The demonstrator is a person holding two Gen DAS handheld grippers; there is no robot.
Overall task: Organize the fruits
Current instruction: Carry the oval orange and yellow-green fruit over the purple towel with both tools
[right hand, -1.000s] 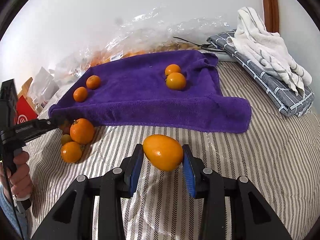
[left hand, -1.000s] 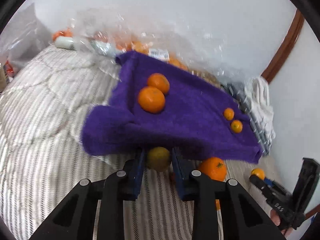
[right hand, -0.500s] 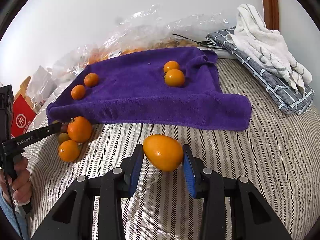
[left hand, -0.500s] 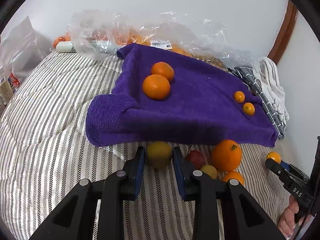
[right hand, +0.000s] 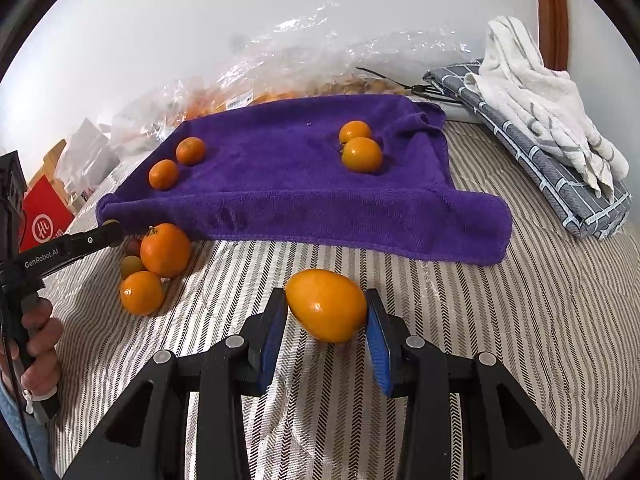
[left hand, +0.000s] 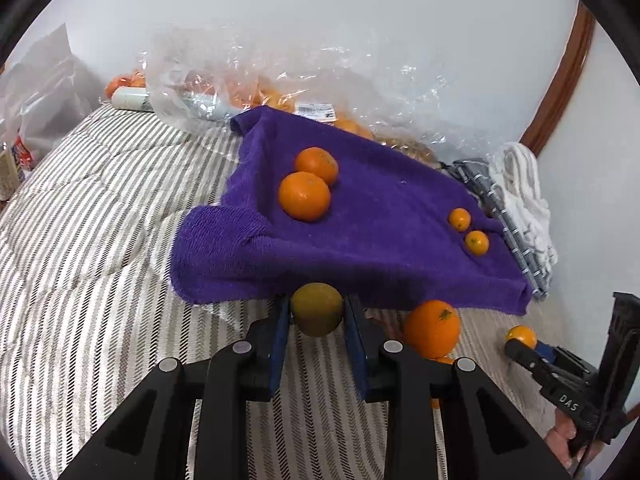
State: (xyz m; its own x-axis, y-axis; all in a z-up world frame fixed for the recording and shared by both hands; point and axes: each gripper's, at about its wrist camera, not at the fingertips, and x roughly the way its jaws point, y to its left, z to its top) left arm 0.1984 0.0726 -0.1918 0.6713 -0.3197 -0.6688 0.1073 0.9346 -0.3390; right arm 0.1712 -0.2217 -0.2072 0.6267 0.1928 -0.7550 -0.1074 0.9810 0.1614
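The left gripper (left hand: pixel 317 312) is clamped on a greenish-yellow fruit (left hand: pixel 317 309), held just at the near edge of the purple towel (left hand: pixel 380 232). The right gripper (right hand: pixel 326 312) is clamped on an egg-shaped orange fruit (right hand: pixel 326 304), held over the striped bedspread (right hand: pixel 520 320) a little short of the towel. On the towel lie two pairs: two bigger oranges (left hand: pixel 305 196) touching each other on one side, two small ones (left hand: pixel 468 232) close together on the other. Off the towel, by its corner, a big orange (right hand: pixel 165 250) sits in a huddle with a smaller orange (right hand: pixel 141 293) and a dull little fruit (right hand: pixel 132 266). Behind the towel lies a crumpled plastic bag (right hand: pixel 304 76) with more fruit inside; folded cloths (right hand: pixel 532 120) lie at the far side.
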